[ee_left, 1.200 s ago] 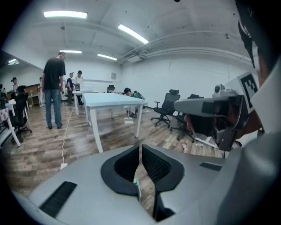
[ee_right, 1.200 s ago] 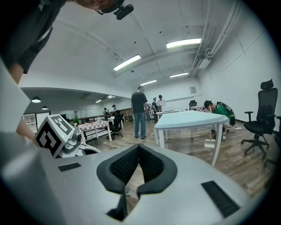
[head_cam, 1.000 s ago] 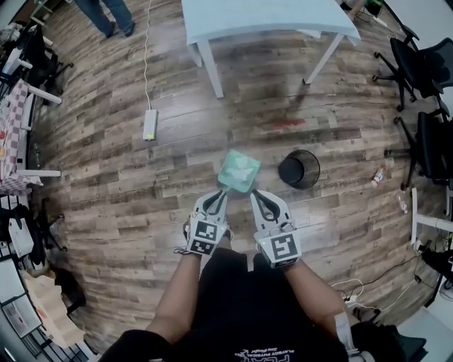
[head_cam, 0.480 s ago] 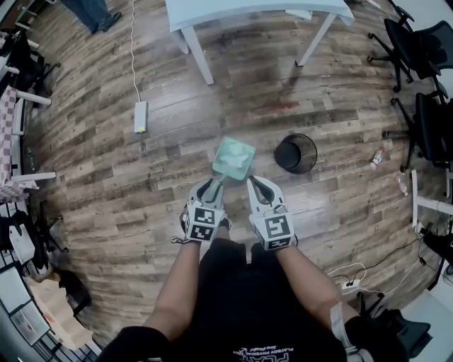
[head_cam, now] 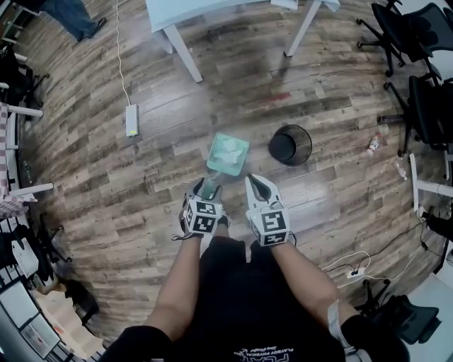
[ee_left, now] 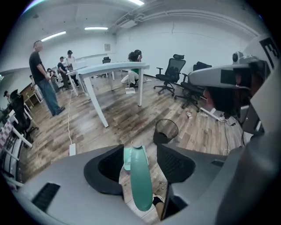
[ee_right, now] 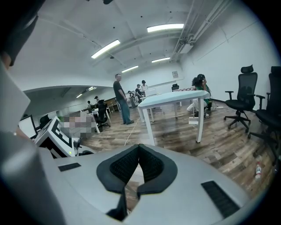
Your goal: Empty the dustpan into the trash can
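The teal dustpan [head_cam: 228, 154] lies low over the wood floor just ahead of my grippers, its long handle [ee_left: 140, 176] pointing back at me. My left gripper [head_cam: 205, 189] straddles that handle with its jaws opening; a gap shows on each side of the handle, so the pads do not press on it. In the left gripper view the left gripper [ee_left: 139, 148] looks past the pan at the black mesh trash can [ee_left: 166, 130]. The trash can [head_cam: 290, 145] stands right of the dustpan. My right gripper [head_cam: 256, 185] hovers beside the handle, and the right gripper [ee_right: 139, 147] is shut on nothing.
A white table [head_cam: 177, 10] stands further off, with a power strip [head_cam: 132, 120] and its cable on the floor to the left. Black office chairs [head_cam: 425, 99] and a bottle [head_cam: 373, 146] are at the right. A person's legs [head_cam: 71, 18] show at top left.
Both grippers and the dustpan have come down toward the floor. The left jaws, closed on the handle before, have spread apart from it. The right gripper stayed shut.
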A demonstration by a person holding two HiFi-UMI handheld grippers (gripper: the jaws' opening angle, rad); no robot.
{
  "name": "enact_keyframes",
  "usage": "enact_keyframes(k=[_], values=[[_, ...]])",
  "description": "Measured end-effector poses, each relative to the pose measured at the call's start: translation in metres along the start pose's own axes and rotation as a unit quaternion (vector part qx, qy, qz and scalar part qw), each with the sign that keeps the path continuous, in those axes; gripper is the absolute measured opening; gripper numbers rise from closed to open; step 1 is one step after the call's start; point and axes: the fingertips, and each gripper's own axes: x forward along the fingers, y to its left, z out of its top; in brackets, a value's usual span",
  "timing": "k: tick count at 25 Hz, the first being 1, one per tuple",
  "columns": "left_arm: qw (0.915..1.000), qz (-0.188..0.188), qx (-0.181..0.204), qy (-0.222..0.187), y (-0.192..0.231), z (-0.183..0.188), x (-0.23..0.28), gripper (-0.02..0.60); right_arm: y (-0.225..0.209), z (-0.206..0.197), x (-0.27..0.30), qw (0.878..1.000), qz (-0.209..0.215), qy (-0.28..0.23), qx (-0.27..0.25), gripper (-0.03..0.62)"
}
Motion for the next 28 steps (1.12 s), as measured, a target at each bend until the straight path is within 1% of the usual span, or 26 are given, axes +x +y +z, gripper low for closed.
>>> enact_keyframes(k=[7, 11, 14, 18, 22, 25, 26, 27, 28], values=[[0.9989, 0.007, -0.01, 0.045, 0.007, -0.015, 0.035, 0.242, -0.009, -0.009, -0.009, 1.0, -0.014, 0.001, 0.001, 0.025], [0.998, 0.004, -0.023, 0.059, 0.008, -0.017, 0.05, 0.242, -0.014, -0.017, -0.014, 1.0, -0.023, 0.009, 0.006, 0.025], [0.9972, 0.007, -0.023, 0.071, 0.008, -0.019, 0.059, 0.241, -0.016, -0.02, -0.018, 0.999, -0.03, 0.01, 0.008, 0.025], [0.9962, 0.007, -0.014, 0.086, 0.009, -0.024, 0.065, 0.239, -0.017, -0.016, -0.023, 0.999, -0.032, 0.005, 0.006, 0.025], [0.9951, 0.008, -0.024, 0.096, 0.007, -0.026, 0.071, 0.227, -0.025, -0.019, -0.028, 0.999, -0.039, 0.008, 0.01, 0.025], [0.9942, 0.012, -0.028, 0.103, 0.006, -0.025, 0.073, 0.194, -0.03, -0.024, -0.029, 0.999, -0.045, 0.013, 0.011, 0.025], [0.9941, 0.013, -0.027, 0.104, 0.006, -0.024, 0.073, 0.17, -0.031, -0.027, -0.028, 0.999, -0.045, 0.015, 0.013, 0.025], [0.9941, 0.013, -0.026, 0.104, 0.006, -0.024, 0.073, 0.13, -0.032, -0.029, -0.027, 0.999, -0.046, 0.016, 0.014, 0.025], [0.9941, 0.011, -0.024, 0.105, 0.006, -0.025, 0.073, 0.119, -0.032, -0.031, -0.026, 0.999, -0.047, 0.018, 0.015, 0.025]])
